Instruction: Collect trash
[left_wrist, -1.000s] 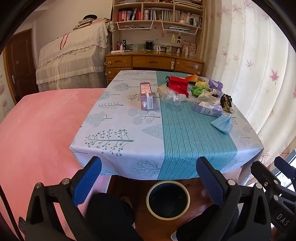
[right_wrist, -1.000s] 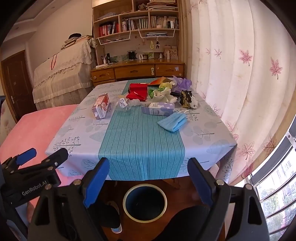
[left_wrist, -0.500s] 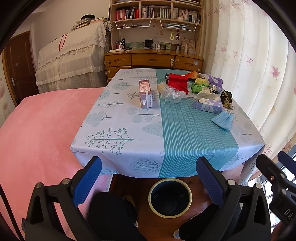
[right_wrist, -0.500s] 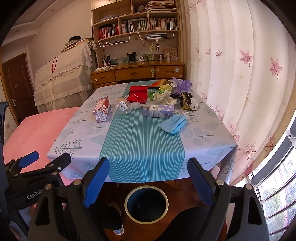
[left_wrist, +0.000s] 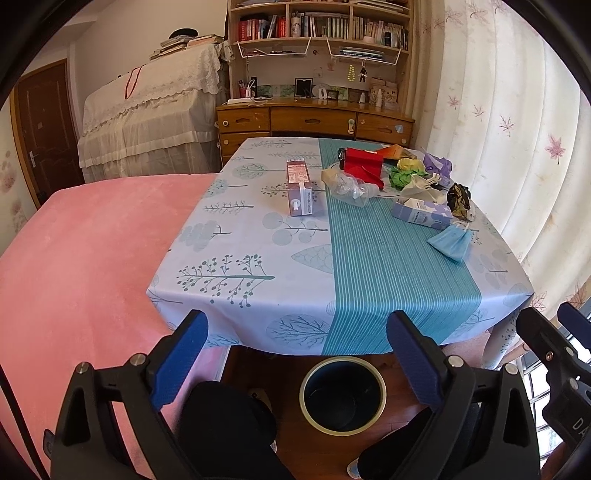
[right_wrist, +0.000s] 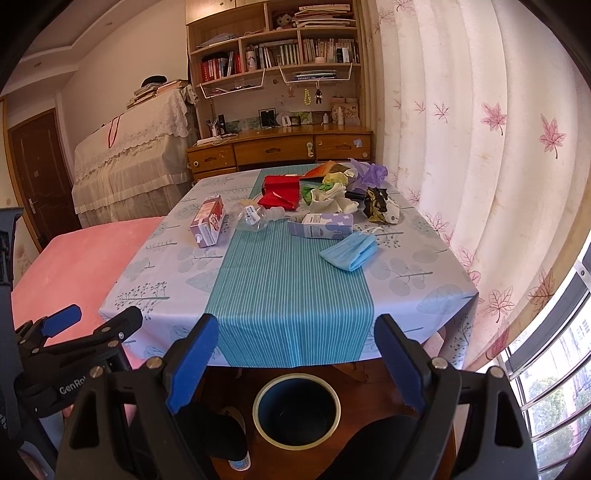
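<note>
Both grippers (left_wrist: 297, 334) (right_wrist: 295, 336) agape, seemingly empty

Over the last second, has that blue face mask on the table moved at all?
No. The blue face mask lies in the same spot beside the lavender carton; only the cameras shifted.

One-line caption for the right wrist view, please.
Open right hand-held gripper faces a table of scattered trash, a blue face mask nearest, bin below.

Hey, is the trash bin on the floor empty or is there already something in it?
Empty, as far as shows: the bin is open-topped and only its dark bare inside is visible in both views.
</note>
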